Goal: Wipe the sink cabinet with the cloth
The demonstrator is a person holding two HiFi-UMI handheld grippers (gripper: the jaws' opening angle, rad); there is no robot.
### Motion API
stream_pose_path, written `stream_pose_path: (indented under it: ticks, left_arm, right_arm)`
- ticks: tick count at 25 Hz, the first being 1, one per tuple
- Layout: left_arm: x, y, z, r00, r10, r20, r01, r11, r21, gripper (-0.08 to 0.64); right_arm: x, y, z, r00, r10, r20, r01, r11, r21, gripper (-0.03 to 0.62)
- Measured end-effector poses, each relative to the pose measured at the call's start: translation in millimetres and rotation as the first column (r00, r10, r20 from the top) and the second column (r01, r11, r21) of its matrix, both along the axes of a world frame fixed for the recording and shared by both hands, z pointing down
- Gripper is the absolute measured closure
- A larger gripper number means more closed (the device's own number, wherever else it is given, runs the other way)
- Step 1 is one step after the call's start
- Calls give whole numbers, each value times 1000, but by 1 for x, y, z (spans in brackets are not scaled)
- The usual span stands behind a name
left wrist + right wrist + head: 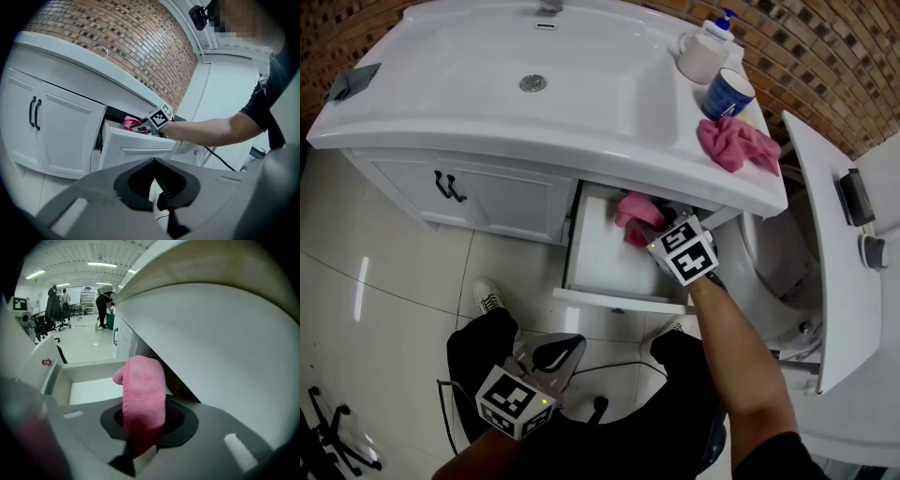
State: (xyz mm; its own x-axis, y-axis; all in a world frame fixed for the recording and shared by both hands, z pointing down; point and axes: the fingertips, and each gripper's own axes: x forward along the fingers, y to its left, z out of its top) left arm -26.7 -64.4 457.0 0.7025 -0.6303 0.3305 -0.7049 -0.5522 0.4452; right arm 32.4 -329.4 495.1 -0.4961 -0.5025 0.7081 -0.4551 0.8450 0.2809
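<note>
head view: high over sink (487,66), faces steeply down, takes in cabinet (497,202), drawer (598,258), floor (394,281) | left gripper view: low, well off, faces up at cabinet front | right gripper view: close, inside drawer under sink rim, faces room | shared: drawer and cloth (630,211) in all three

No text reads clearly; white print on the blue mug (727,94) seems illegible.
</note>
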Motion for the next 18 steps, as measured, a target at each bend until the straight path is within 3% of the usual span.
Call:
stream_pose_path:
  ticks: [18]
  left_arm:
    - [8,3,-1,1000,17,8,-17,1000,-2,555]
  right_arm:
    - [74,-12,5,991,113,-75,-113,994,3,500]
